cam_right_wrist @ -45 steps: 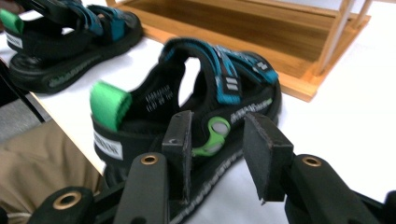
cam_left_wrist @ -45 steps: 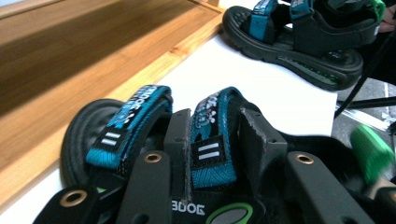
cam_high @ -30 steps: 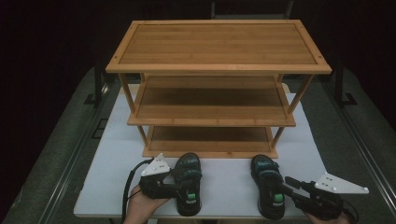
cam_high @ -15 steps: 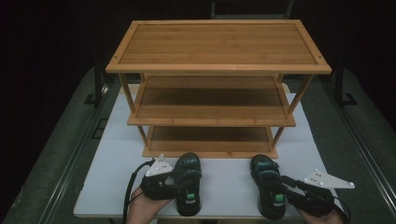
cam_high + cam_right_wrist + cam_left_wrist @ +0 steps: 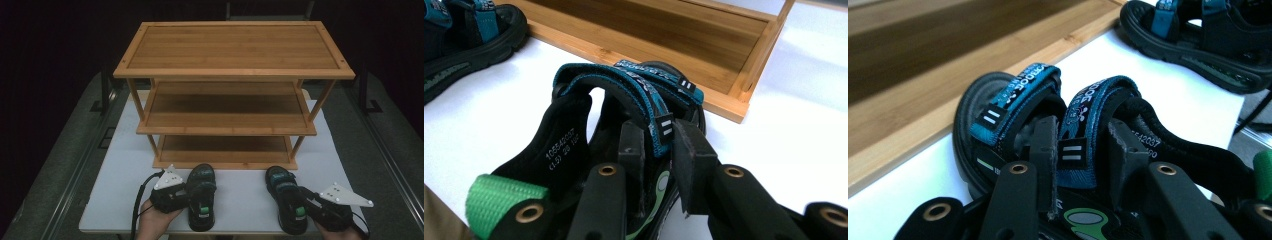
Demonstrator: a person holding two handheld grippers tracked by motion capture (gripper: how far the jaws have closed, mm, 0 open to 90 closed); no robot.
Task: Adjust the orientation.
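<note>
Two black sandals with teal straps on the white bench, just in front of the bottom shelf of the bamboo rack (image 5: 235, 75), toes toward it: left sandal (image 5: 201, 200) and right sandal (image 5: 286, 202) well apart from each other

Left sandal's rear teal strap (image 5: 1088, 130) clamped between the fingers (image 5: 1044, 145) of the left gripper (image 5: 170, 192), jaws just closed in on it; likewise the right sandal's strap (image 5: 659, 117) pinched by the fingers (image 5: 686, 150) of the right gripper (image 5: 327, 207), also freshly clenched

Risks from here, as a judgement:
- Grip on soft webbing alone, so likely swinging or tipping of the sole on lifting, toe drooping and catching the front lip of the bottom shelf (image 5: 225, 162)
- Strap possibly slipping out of the fingers under the sandal's weight, since only a narrow band sits between the pads
- Heel loop with green tab (image 5: 504, 200) close beside the right gripper's fingers, apt to snag
- Low gap under the middle shelf (image 5: 227, 122), so a high lift likely to knock sandal or gripper against its edge
- Uneven lifting of the two hands likely to leave the pair crooked on the shelf
</note>
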